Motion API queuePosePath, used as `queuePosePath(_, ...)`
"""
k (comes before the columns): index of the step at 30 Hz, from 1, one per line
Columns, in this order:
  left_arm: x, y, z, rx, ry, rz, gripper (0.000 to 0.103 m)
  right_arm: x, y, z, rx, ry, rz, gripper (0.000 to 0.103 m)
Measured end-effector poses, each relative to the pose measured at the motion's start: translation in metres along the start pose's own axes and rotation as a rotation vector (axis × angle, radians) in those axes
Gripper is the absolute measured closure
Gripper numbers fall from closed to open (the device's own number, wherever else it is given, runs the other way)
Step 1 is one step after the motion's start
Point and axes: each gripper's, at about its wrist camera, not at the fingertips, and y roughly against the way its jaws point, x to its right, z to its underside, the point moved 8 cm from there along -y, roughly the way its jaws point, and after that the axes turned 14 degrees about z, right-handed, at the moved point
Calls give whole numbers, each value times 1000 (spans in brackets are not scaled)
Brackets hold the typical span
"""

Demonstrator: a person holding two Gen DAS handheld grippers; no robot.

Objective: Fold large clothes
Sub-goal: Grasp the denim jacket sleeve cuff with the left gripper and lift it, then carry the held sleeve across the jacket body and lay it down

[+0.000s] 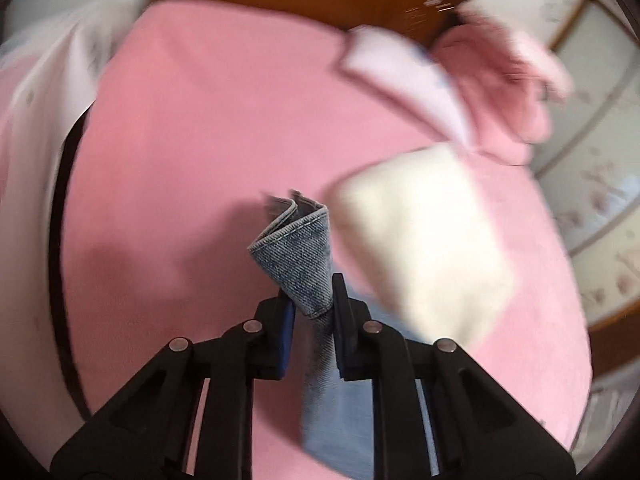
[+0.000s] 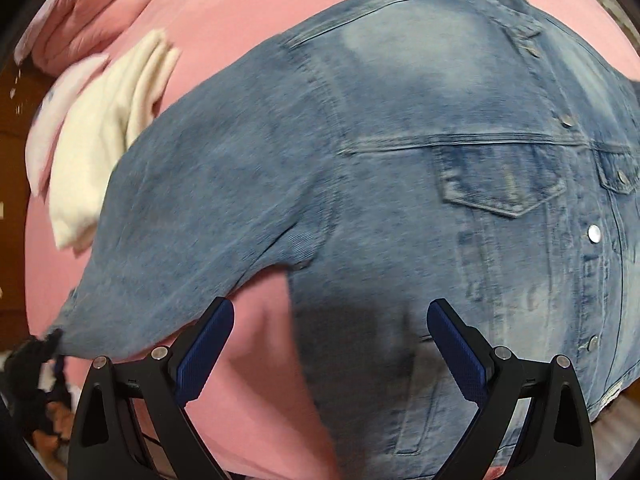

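A blue denim jacket (image 2: 400, 152) lies front up on the pink bed sheet (image 2: 224, 8), buttoned, with chest pockets showing. Its left sleeve stretches out to the lower left. My left gripper (image 1: 314, 304) is shut on the sleeve cuff (image 1: 296, 256) and holds it above the sheet; the sleeve hangs down under the jaws. The left gripper also shows at the sleeve end in the right wrist view (image 2: 48, 344). My right gripper (image 2: 330, 316) is open and empty, hovering over the jacket's side just below the armpit.
A folded cream garment (image 1: 424, 248) lies on the sheet next to the sleeve; it also shows in the right wrist view (image 2: 108, 136). A pink and white bundle of cloth (image 1: 480, 80) lies beyond it. A wooden headboard (image 1: 280, 4) stands at the far edge.
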Motion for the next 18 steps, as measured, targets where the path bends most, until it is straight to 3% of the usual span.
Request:
queuePosePath(4, 90, 28, 8, 35, -136, 162, 92, 44, -2, -15, 6, -73, -46, 5)
queuePosePath(9, 217, 62, 67, 14, -296, 384, 92, 118, 1, -33, 32, -159, -87, 5)
queuePosePath(14, 337, 64, 169, -94, -411, 545, 92, 222, 7, -62, 98, -228, -102, 5)
queuePosePath(18, 403, 52, 266, -211, -504, 623, 92, 304, 13, -86, 168, -253, -105, 5)
